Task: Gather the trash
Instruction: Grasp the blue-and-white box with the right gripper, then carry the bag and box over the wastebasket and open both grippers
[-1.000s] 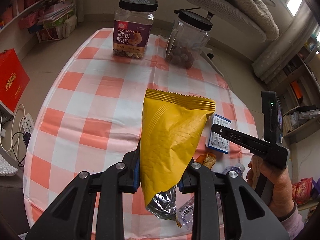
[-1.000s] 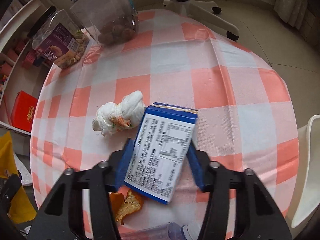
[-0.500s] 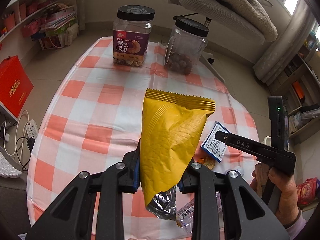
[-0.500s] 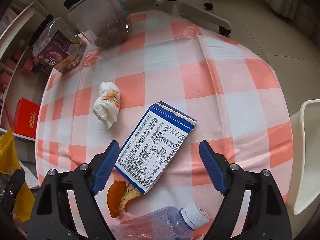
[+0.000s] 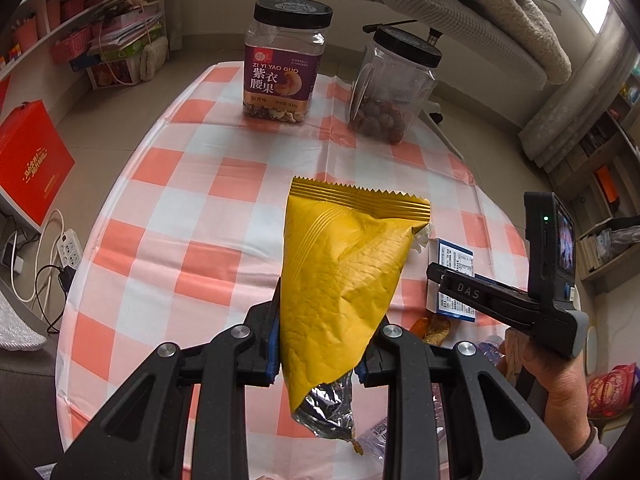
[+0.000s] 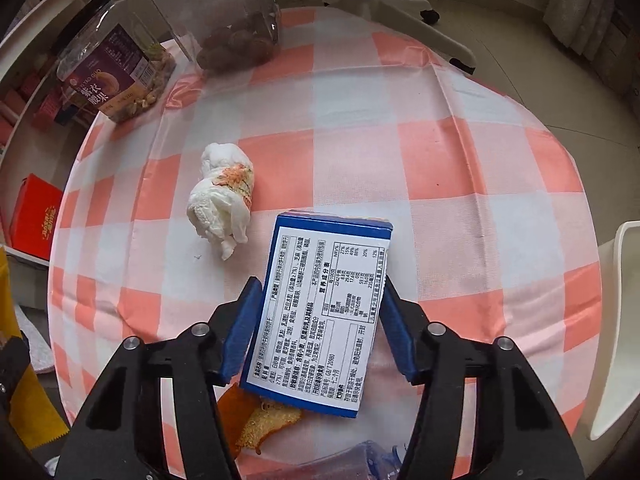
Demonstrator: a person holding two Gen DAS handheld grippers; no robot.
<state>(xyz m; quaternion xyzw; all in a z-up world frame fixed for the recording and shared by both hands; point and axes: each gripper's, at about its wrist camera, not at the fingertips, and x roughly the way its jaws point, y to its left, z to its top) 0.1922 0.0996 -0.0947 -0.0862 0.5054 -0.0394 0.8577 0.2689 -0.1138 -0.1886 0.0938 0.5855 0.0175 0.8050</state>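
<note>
My left gripper [image 5: 316, 340] is shut on a yellow snack bag [image 5: 344, 276] and holds it upright above the checked table [image 5: 192, 200]. My right gripper [image 6: 320, 328] has its blue pads against both sides of a blue and white carton [image 6: 320, 312], gripping it over the table. The carton also shows in the left wrist view [image 5: 454, 276]. A crumpled white tissue [image 6: 222, 204] lies left of the carton. An orange peel [image 6: 260, 420] lies under the carton's near end. A clear plastic bottle [image 6: 360, 460] lies at the near table edge.
Two black-lidded jars stand at the far side: a nut jar [image 5: 286, 64] and a clear jar [image 5: 394, 88]. A red box [image 5: 28, 164] and a power strip [image 5: 66, 246] are on the floor at left. A white chair [image 6: 616, 320] stands at right.
The right gripper stood open around the carton half a second ago and has now closed on it again, with the carton turned straighter. The left gripper kept its hold on the bag.
</note>
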